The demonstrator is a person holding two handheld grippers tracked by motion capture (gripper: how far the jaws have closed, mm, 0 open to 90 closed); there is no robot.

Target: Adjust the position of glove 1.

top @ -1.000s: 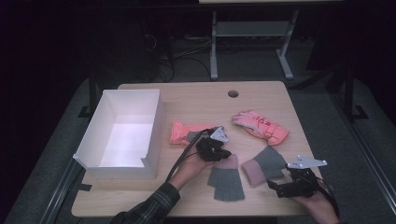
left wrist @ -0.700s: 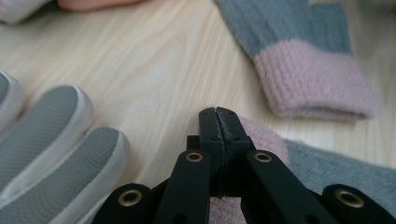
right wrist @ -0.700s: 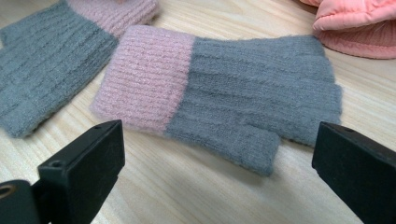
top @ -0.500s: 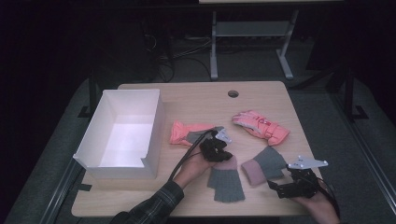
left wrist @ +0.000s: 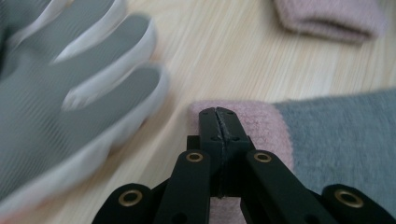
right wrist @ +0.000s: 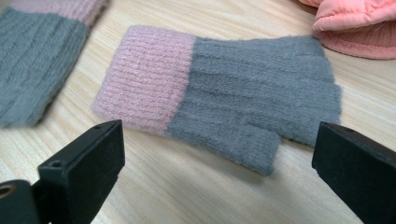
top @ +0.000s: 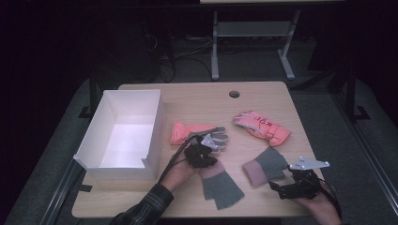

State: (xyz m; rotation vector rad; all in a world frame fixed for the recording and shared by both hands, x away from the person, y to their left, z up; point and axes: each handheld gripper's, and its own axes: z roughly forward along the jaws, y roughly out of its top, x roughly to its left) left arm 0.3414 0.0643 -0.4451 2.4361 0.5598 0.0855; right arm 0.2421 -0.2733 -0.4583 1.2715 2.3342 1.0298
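Knit glove flat on worktop, right of white box, pink cuff pinched by left hand-held gripper, probably for lifting toward box; right hand-held gripper spread wide facing second knit glove, poised for its own grab

1. Setting: a lab or test room, dimly lit outside the work area.
2. Evidence: a bare wooden desk with a cable hole; loose cables on the grey carpet; a metal-framed stand behind.
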